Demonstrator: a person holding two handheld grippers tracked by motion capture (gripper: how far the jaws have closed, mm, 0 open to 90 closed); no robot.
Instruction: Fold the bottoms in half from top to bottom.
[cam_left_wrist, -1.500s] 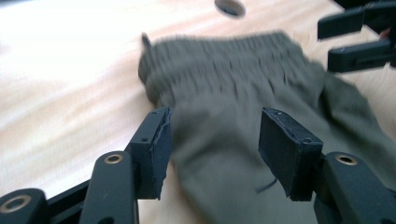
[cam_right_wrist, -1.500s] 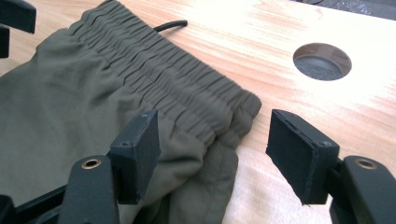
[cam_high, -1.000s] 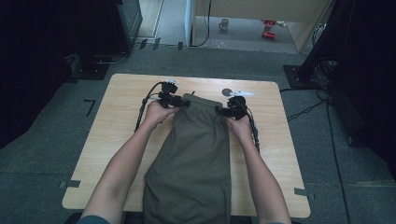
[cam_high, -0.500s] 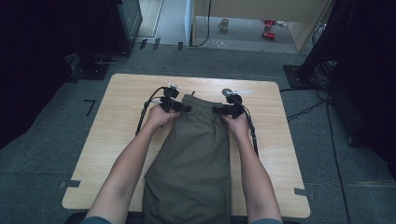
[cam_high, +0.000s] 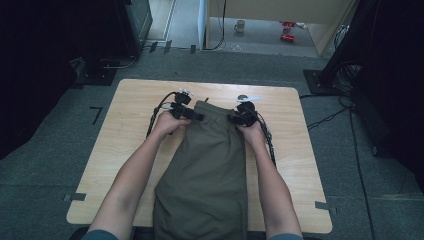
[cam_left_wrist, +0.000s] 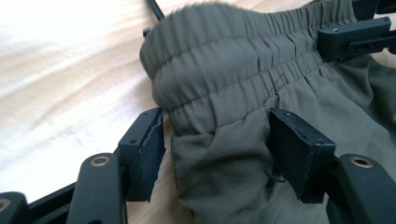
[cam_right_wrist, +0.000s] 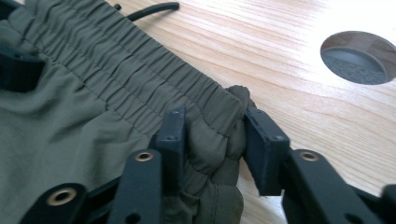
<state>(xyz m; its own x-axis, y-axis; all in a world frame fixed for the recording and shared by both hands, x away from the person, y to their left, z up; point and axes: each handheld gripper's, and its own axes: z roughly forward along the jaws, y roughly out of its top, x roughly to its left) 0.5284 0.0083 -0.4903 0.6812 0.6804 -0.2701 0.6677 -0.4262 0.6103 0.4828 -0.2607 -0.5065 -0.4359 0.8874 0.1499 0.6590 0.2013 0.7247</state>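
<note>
Olive trousers lie lengthwise down the middle of the table, legs running off the near edge between the person's forearms, elastic waistband toward the far edge.

Right gripper: jaws have just been closing; they now pinch a bunched fold at the waistband's right corner, cloth squeezed between both pads.

Left gripper: jaws stand apart and have just widened a little. They straddle the waistband's left corner; the cloth lies between them, and I cannot tell whether either pad is quite clear of it, but it is not pinched.

Beyond the waistband, a cable hole in the table near its far right corner.

Step in hand, as judged: taking hold of both waistband corners. Next move calls for closing the left jaws on the elastic, deep enough to catch both layers, before any lift or fold.
</note>
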